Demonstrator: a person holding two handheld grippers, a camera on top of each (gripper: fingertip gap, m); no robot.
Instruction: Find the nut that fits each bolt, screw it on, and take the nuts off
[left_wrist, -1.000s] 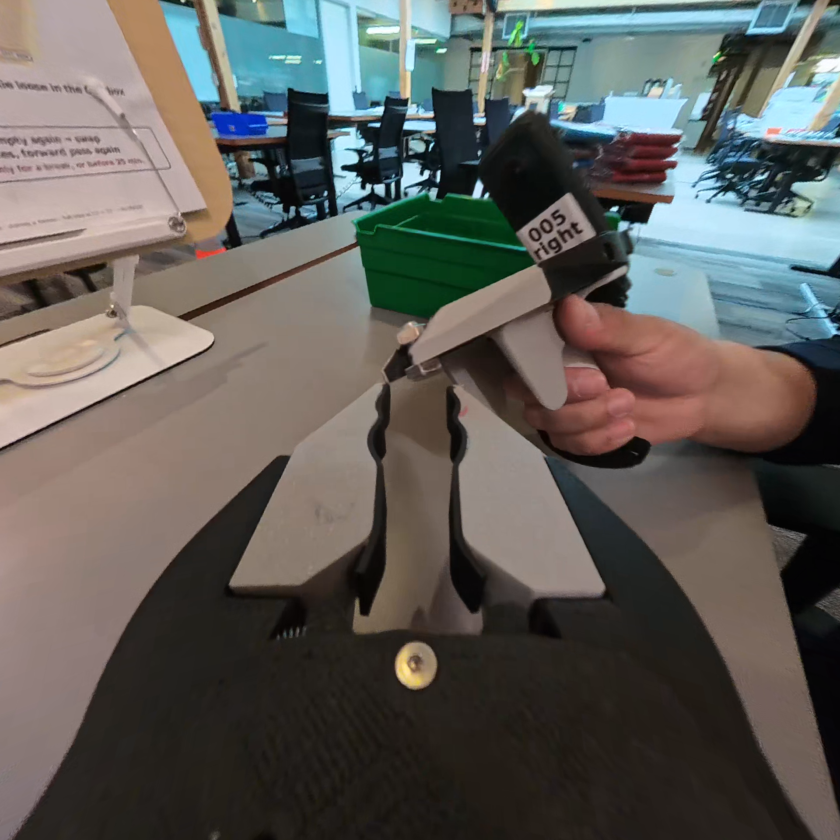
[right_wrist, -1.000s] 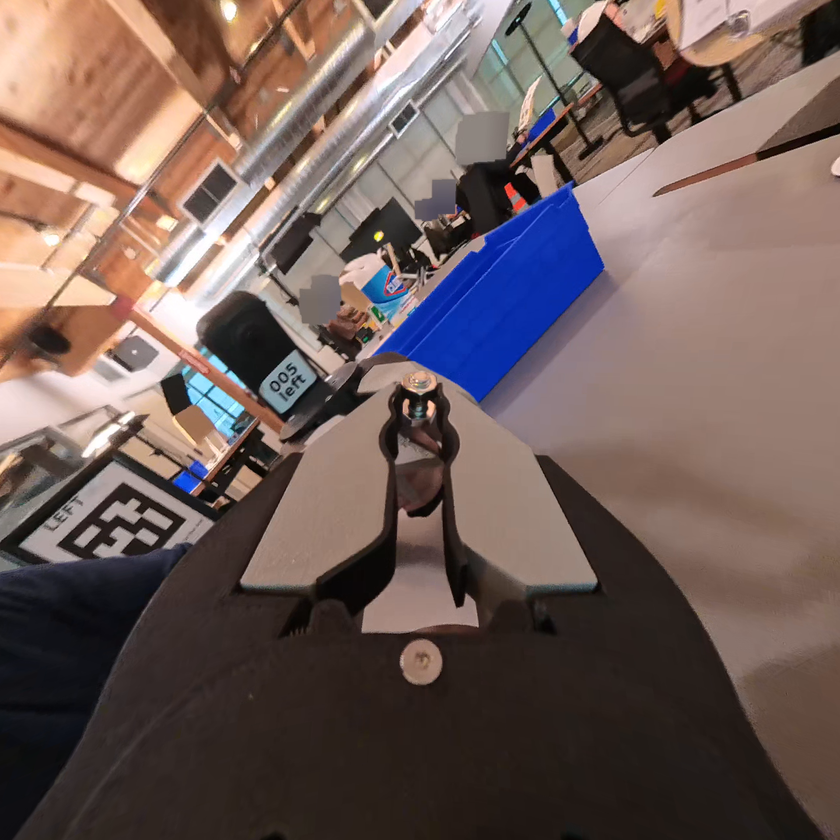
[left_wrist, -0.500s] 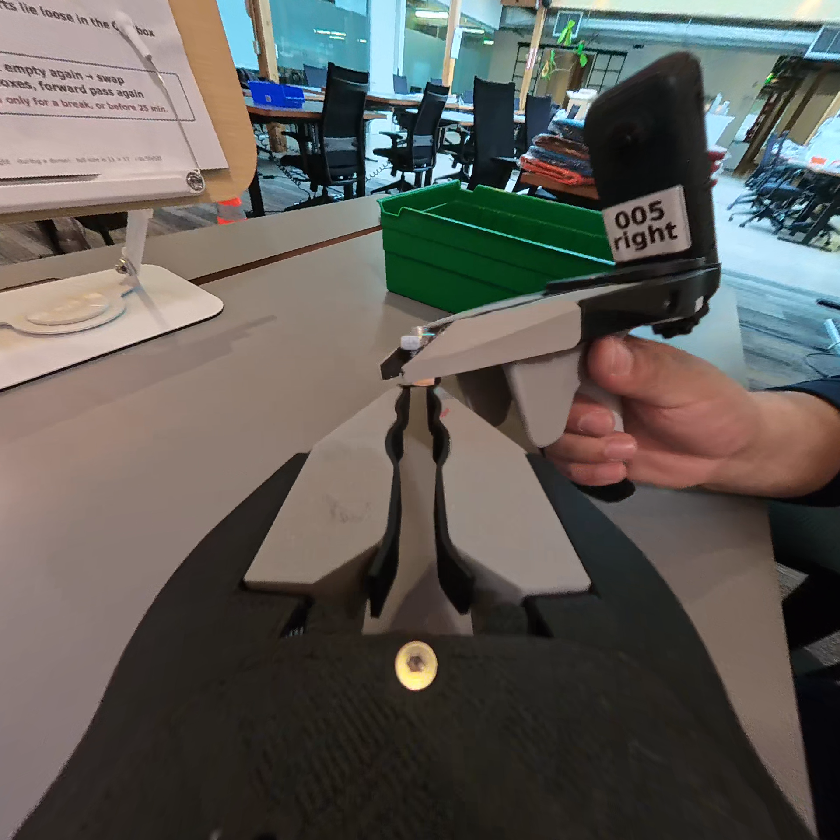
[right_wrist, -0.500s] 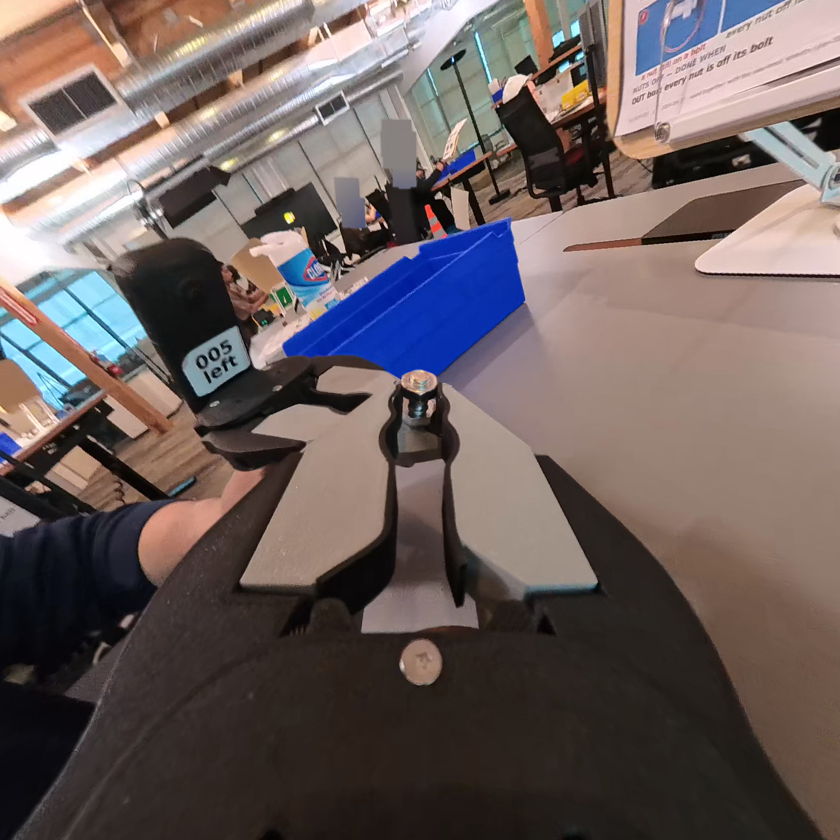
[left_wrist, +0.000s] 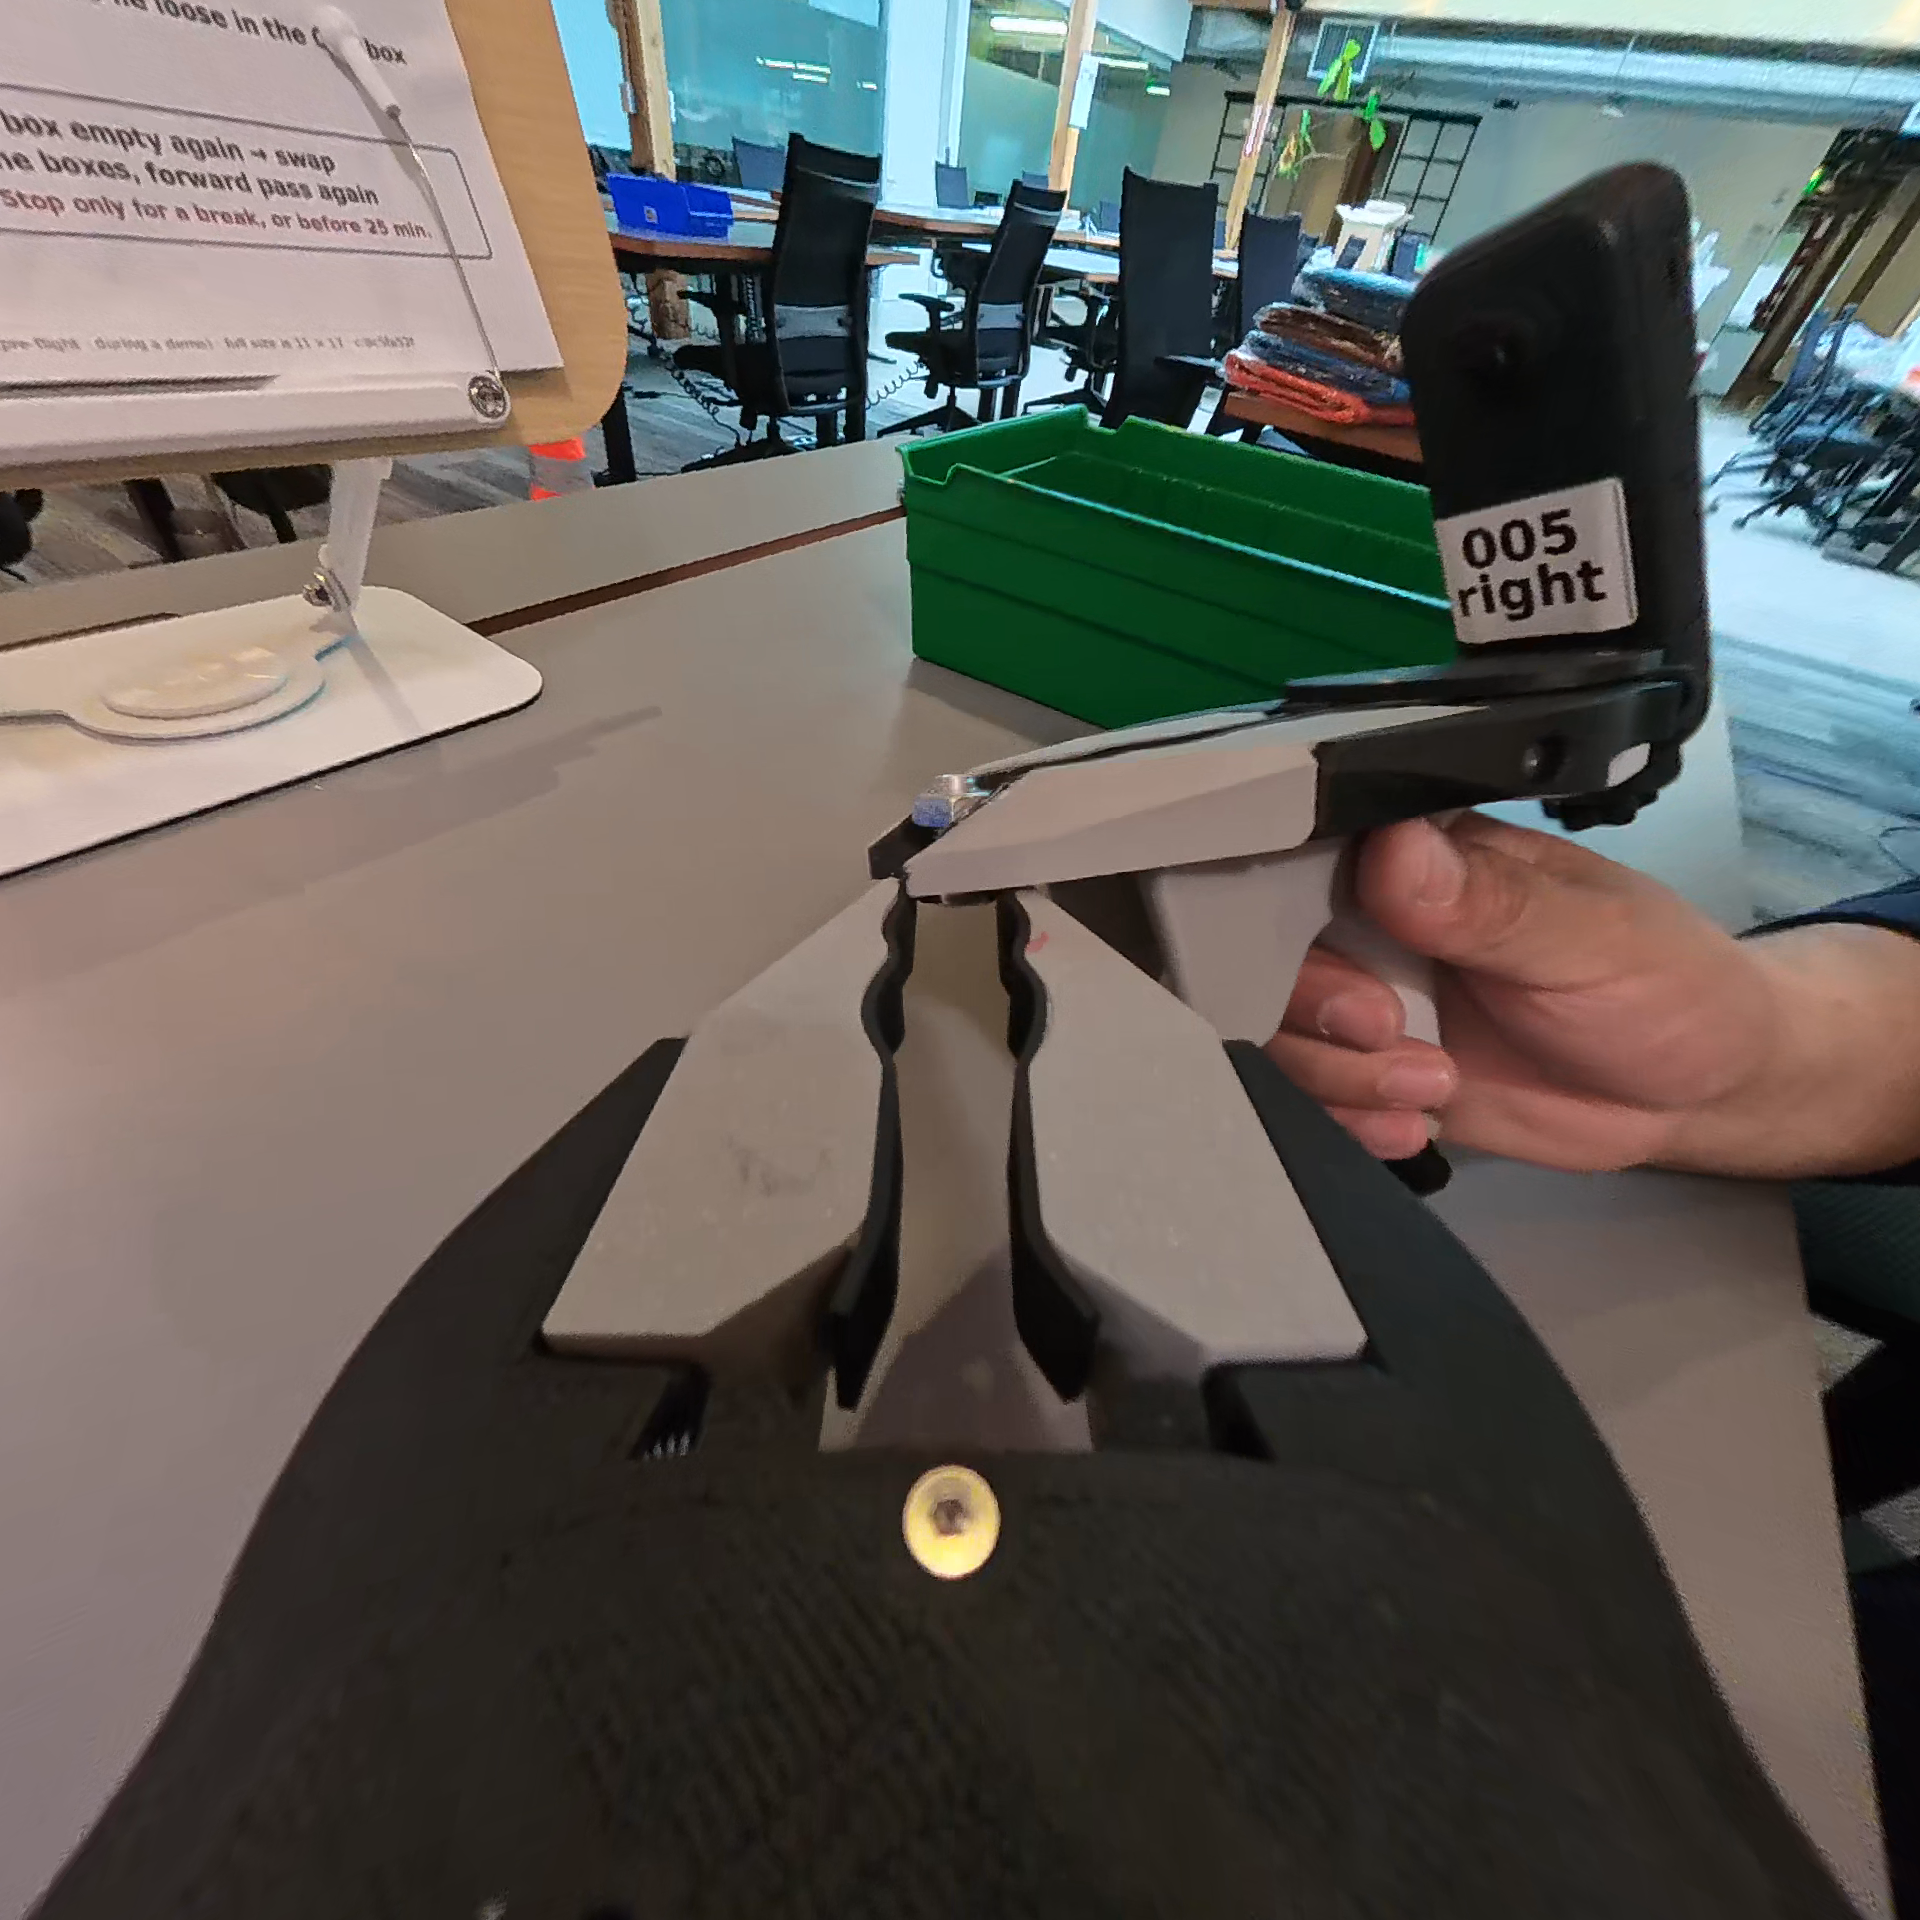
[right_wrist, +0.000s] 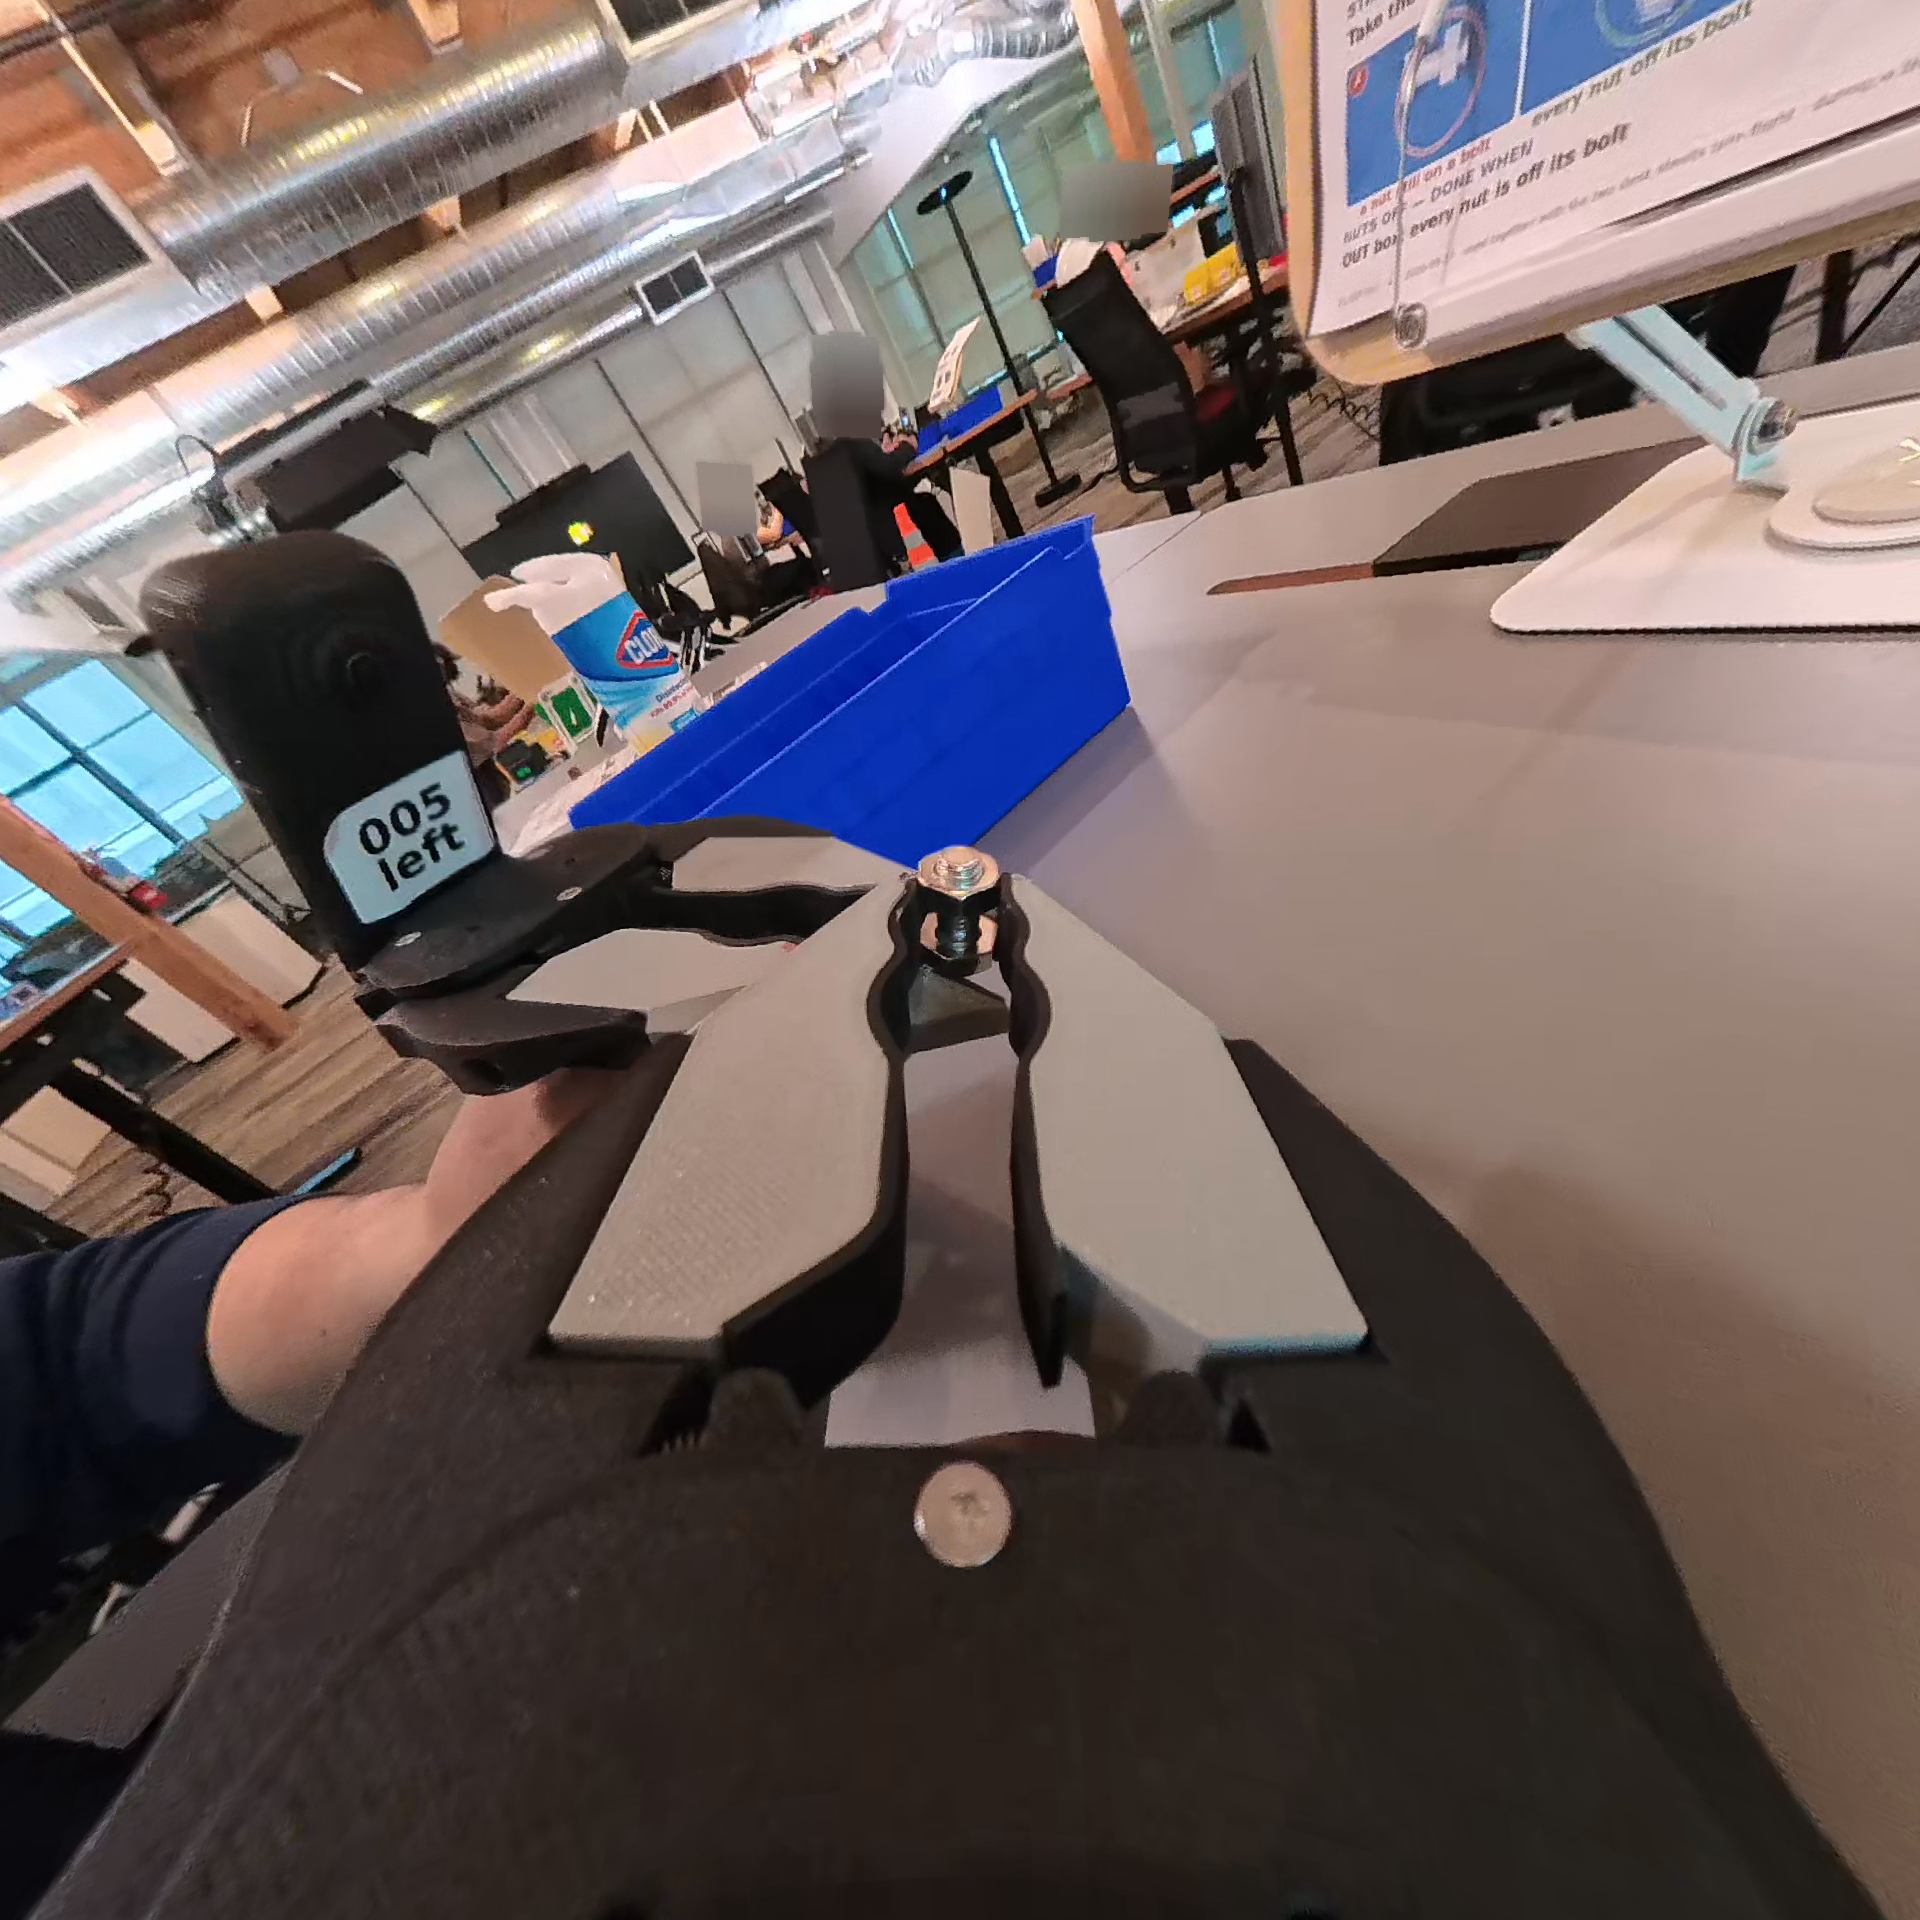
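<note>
A plain grey desk (left_wrist: 312, 987) fills the foreground of an open office with black chairs, long work desks, wooden posts and bare silver ducts overhead. A green bin (left_wrist: 1143, 582) stands on the desk in the left wrist view; a blue bin (right_wrist: 935, 707) stands on it in the right wrist view. A white stand (left_wrist: 208, 675) holding a printed sheet rises at the desk's far edge.

The right tool (right_wrist: 954, 914) lies roughly level above the desk, gripped from below by a hand (left_wrist: 1538, 997) with the fingers curled round its handle. Its two pads are clamped on a bolt (right_wrist: 951, 935) that stands upright between the tips, with a silver nut (right_wrist: 954, 873) threaded on near the top end.

The left tool (left_wrist: 951, 920) comes in crosswise and slightly lower, its tips tucked just under the right tool's tips. Its fingers (left_wrist: 883, 987) stand a little apart; whether they press on the bolt's lower end I cannot tell, since the right tool covers that spot.
</note>
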